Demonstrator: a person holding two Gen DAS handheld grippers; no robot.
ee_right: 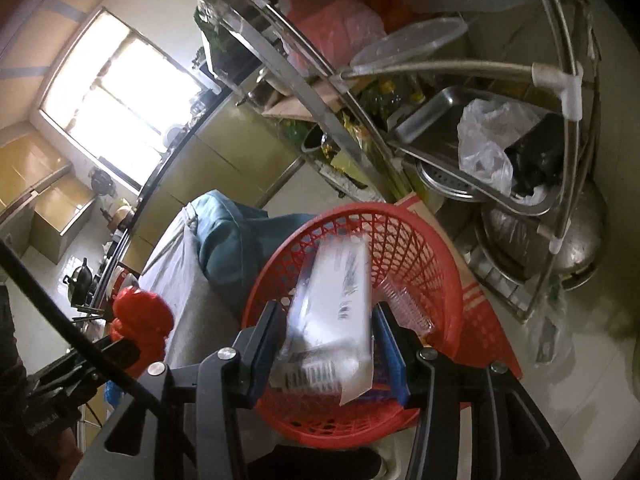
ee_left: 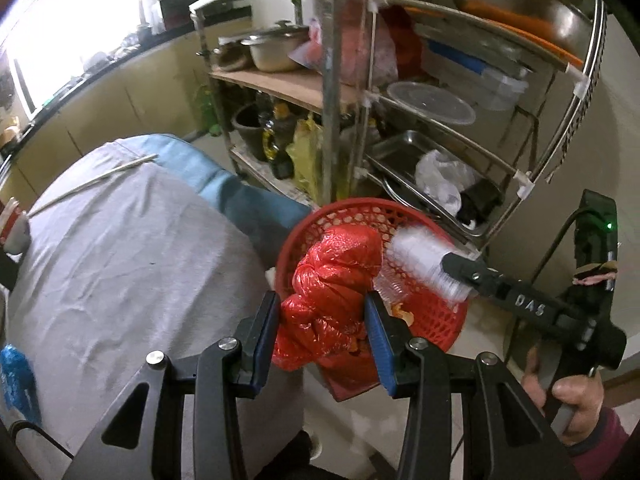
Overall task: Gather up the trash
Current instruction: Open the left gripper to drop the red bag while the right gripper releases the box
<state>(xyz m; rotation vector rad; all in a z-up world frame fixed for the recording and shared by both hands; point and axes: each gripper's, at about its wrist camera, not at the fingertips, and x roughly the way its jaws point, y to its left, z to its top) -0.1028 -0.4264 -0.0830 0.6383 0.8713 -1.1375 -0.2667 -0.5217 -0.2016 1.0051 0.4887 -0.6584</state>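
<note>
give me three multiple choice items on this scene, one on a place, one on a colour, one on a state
1. Where is the white plastic packet held by the right tongs?
A. over the red mesh plastic basket
B. on the metal shelf rack
C. flat on the grey cloth

2. What colour is the knotted plastic bag in the left tongs?
A. blue
B. red
C. white

3. What state are the left tongs in?
A. wide open and empty
B. closed on the knotted plastic bag
C. closed on chopsticks

Answers:
1. A, the right wrist view shows the packet between the tongs with the basket mouth right behind it.
2. B, the crumpled bag is bright red in both views.
3. B, both blue pads press against the bag's sides.
</note>
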